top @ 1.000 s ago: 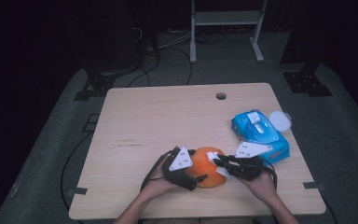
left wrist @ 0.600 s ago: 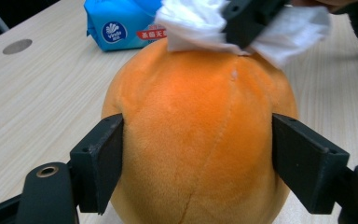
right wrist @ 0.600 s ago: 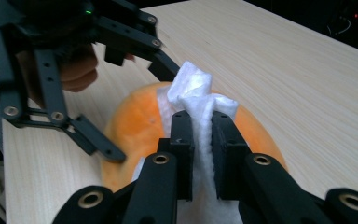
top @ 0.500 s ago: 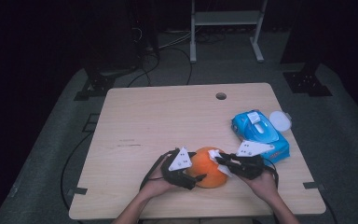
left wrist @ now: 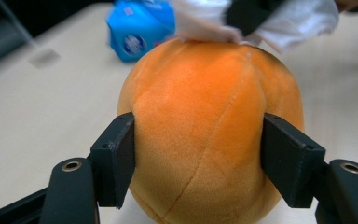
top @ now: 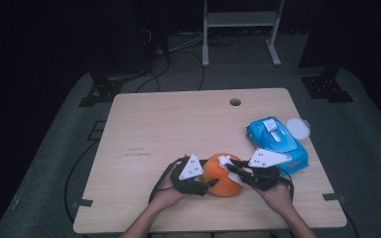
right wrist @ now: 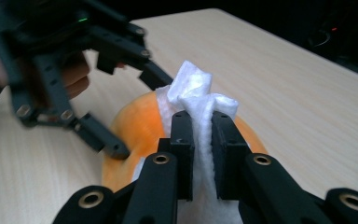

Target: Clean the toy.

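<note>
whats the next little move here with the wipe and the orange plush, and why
Probably rub the white wipe across the top of the orange plush. The left gripper, whose jaws have just been closing, presses both its sides, steadying it, and the right gripper pinches the wipe right on its crown.

A plush orange ball (top: 222,175), stitched with seams like a pumpkin, rests on the worktop (top: 178,129) near its front edge. A crumpled white wipe (right wrist: 200,100) lies bunched against its upper side, standing up in folds.
</note>
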Tool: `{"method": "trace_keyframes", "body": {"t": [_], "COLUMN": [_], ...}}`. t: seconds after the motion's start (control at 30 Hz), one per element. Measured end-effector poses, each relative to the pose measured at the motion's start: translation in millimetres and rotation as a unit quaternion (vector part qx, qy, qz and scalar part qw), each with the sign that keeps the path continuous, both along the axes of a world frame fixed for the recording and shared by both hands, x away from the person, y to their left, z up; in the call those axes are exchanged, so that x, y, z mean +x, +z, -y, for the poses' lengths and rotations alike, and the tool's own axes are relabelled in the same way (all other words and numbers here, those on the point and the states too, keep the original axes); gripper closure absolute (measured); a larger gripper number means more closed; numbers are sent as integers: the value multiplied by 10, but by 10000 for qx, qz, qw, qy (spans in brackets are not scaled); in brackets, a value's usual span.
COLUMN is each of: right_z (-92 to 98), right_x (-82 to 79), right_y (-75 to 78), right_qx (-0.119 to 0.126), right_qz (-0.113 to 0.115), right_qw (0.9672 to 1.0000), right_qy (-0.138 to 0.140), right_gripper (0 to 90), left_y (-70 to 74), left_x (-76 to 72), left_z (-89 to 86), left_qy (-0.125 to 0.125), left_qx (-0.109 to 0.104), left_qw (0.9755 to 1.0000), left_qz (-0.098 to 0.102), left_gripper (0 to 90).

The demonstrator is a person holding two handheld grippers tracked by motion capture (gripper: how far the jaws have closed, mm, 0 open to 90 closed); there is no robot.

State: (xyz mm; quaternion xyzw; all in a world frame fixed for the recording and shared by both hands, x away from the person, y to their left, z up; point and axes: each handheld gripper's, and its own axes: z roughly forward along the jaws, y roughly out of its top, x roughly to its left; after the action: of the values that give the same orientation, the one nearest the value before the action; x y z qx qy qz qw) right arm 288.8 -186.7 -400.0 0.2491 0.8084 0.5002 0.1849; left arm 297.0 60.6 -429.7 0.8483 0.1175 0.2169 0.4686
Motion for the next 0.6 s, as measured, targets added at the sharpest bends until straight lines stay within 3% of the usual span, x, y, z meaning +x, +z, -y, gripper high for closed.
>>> {"method": "trace_keyframes", "body": {"t": [0.07,0.13,0.17,0.2,0.3,0.33,0.37,0.4,0.43,0.53,0.6], "right_z": [59,93,99,99,93,71,-8,-8,-100,-165,-159], "right_x": [21,19,6,6,7,8,-4,-4,-45,-77,-66], "right_y": [-29,-80,-121,-121,-150,-150,-128,-128,-81,-40,-12], "right_qx": [59,8,-147,-147,-93,-82,-114,-114,-86,-55,-140], "right_qz": [-78,-137,-126,-126,-228,-254,-201,-201,-85,-47,1], "right_qw": [9999,9999,9998,9998,9997,9996,9997,9997,9998,9996,9995], "right_qy": [-60,-81,-73,-73,-18,-10,1,1,128,287,271], "right_gripper": [794,794,794,794,794,794,794,794,794,793,792], "left_y": [-9,-25,-30,-30,-76,-94,-94,-94,-84,-70,-75], "left_x": [-35,-25,27,27,145,145,107,107,85,8,-19], "left_z": [38,51,21,21,-26,-26,7,7,23,77,93], "left_qy": [4,-43,-70,-70,1,12,58,58,42,-83,-132], "left_qx": [24,-16,-261,-261,-520,-508,-358,-358,-287,-62,-60], "left_qw": [9998,9999,9993,9993,9941,9946,9973,9973,9981,9996,9996], "left_qz": [201,91,-259,-259,-948,-900,-645,-645,-543,-257,-253], "left_gripper": [325,294,199,159,124,164,237,251,263,269,268]}}
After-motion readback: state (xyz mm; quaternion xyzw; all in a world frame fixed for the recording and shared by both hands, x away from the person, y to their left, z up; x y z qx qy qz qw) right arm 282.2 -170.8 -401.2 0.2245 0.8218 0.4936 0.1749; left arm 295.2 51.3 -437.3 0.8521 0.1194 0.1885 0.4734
